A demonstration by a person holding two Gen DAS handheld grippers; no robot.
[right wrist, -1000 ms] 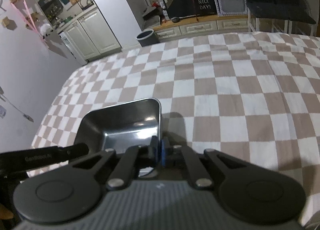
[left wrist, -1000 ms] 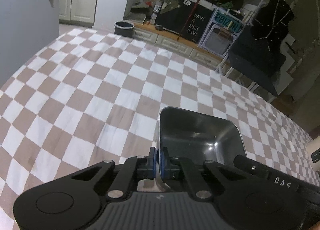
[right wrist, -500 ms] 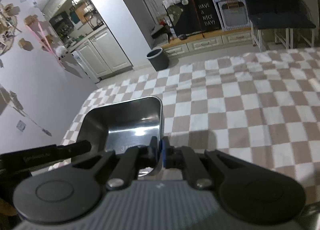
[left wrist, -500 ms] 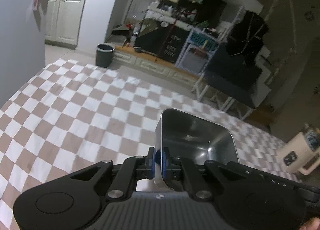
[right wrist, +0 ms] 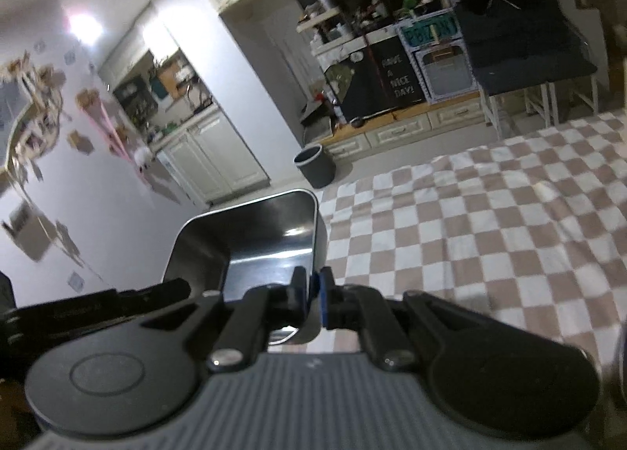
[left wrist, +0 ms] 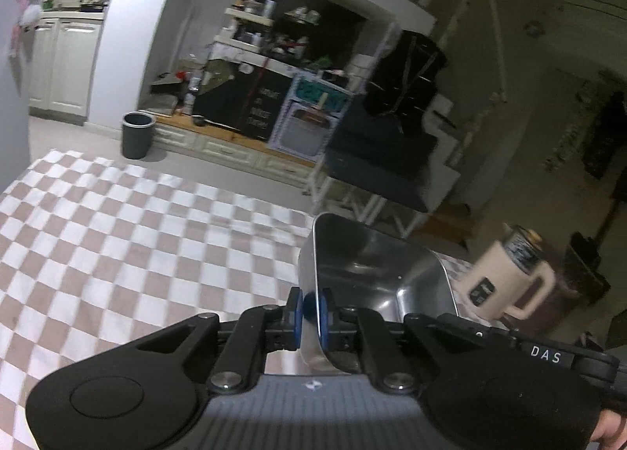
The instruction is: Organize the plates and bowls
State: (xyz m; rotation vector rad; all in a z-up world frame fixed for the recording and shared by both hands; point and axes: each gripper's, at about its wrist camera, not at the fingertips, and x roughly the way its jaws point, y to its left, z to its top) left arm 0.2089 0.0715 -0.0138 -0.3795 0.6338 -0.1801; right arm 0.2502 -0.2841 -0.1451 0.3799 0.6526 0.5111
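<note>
Left tongs (left wrist: 309,311) first: the blue pads are pinched tight on the near left wall of the steel bowl (left wrist: 376,273), the metal rim sandwiched between them, nothing else in the bite. Over on the other side, the right tongs (right wrist: 313,295) are clamped just as hard on the same bowl (right wrist: 254,246), this time on its right wall, so the square-cornered steel bowl hangs between the two hands, one grip per side.

And that is the relation that matters here: from the left tongs the bowl stretches forward and to the right; from the right tongs it stretches forward and to the left. Its long sides run away from both cameras, along the line the fingers point. Neither hand is nearer, I'd say; they share it evenly (the far left gripper body shows as a dark bar at the left edge of the right wrist view).

Below and beyond, the checkered cloth on the table (left wrist: 117,234) spreads out, and the bowl appears clear of it, its far rim standing against the room behind rather than the cloth. Off to the right in the left wrist view sits a cream jug (left wrist: 505,277) near the table's edge. A dark bin (right wrist: 315,166) stands on the floor beyond.

My read: wherever this bowl is set down, both hands must travel together and level, or it twists in the grip.
</note>
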